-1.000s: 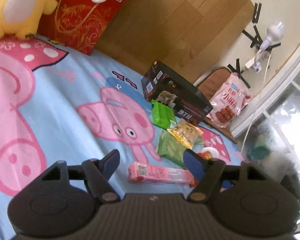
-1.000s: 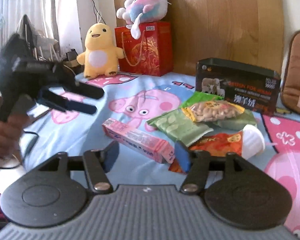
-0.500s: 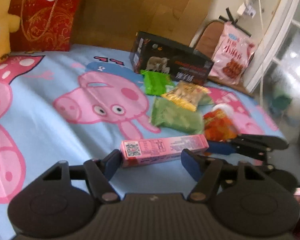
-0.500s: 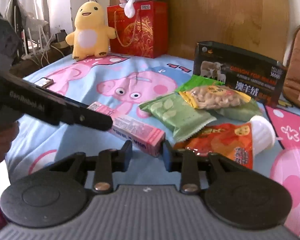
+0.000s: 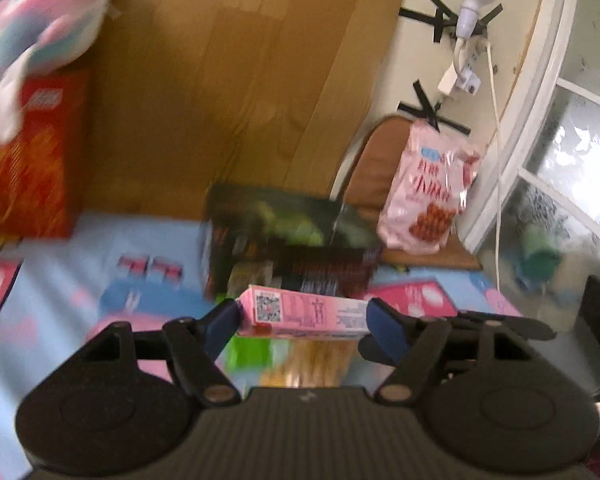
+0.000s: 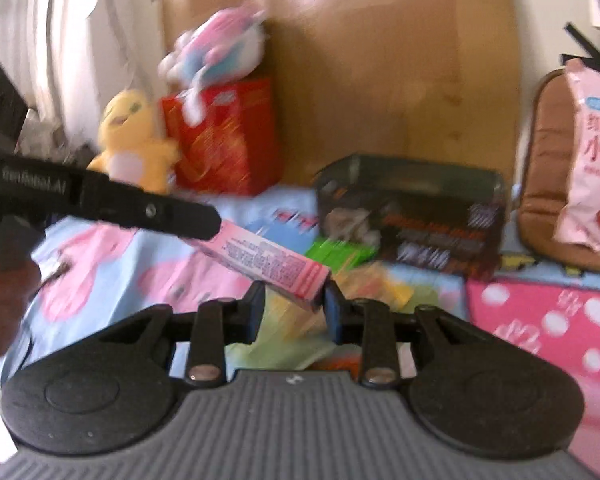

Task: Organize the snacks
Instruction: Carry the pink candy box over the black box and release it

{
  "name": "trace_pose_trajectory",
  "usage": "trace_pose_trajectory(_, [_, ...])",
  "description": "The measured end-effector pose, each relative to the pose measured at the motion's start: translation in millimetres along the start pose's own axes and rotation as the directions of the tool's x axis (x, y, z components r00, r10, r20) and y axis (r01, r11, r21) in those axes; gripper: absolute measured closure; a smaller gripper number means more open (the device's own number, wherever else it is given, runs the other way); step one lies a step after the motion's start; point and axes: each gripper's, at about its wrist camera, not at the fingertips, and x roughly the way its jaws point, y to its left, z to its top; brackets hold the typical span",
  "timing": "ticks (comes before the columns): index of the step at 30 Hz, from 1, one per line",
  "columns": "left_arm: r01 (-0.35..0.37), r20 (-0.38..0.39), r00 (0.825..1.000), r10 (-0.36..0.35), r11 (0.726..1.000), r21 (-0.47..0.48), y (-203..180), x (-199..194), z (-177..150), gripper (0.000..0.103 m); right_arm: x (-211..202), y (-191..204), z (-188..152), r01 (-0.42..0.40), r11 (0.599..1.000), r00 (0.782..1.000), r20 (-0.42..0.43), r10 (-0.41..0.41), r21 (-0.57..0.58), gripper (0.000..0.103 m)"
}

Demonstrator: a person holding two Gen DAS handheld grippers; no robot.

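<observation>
A long pink snack box (image 5: 304, 317) is lifted off the blue bedspread. My left gripper (image 5: 300, 324) spans its length, one finger at each end, and holds it. My right gripper (image 6: 294, 304) is shut on the box's near end (image 6: 296, 276); the left gripper's finger (image 6: 140, 208) shows at the far end. Behind stands an open dark cardboard box (image 5: 288, 248), also in the right wrist view (image 6: 416, 216). Green and yellow snack packets (image 6: 340, 264) lie on the bedspread below, blurred.
A pink snack bag (image 5: 428, 196) leans on a brown chair (image 6: 540, 184) at the right. A red gift bag (image 6: 224, 136) with a plush toy on top and a yellow plush (image 6: 134, 140) stand at the back left by the wooden headboard.
The pink box was lying on the bedspread; both grippers closed on it and it now hangs lifted between them, nearer the dark box.
</observation>
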Motion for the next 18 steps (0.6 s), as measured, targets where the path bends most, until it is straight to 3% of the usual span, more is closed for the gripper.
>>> trace_pose_trajectory(6, [-0.003, 0.039, 0.999, 0.003, 1.000, 0.000, 2, 55, 53, 0.028, 39, -44, 41, 0.075, 0.997, 0.996, 0.051, -0.076, 0.013, 0.069])
trace_pose_trajectory(12, [-0.069, -0.011, 0.998, 0.069, 0.997, -0.018, 18, 108, 68, 0.021, 84, -66, 55, 0.129, 0.992, 0.991, 0.043, -0.130, 0.014, 0.063])
trace_pose_trajectory(15, [-0.113, 0.019, 0.993, 0.115, 0.992, -0.055, 30, 104, 62, 0.021, 88, -72, 50, 0.172, 0.985, 0.983, 0.055, -0.173, 0.026, 0.062])
trace_pose_trajectory(18, [-0.103, 0.038, 0.994, 0.107, 0.989, -0.103, 40, 87, 57, 0.021, 67, -79, 44, 0.136, 0.988, 0.985, 0.095, -0.143, 0.074, 0.060])
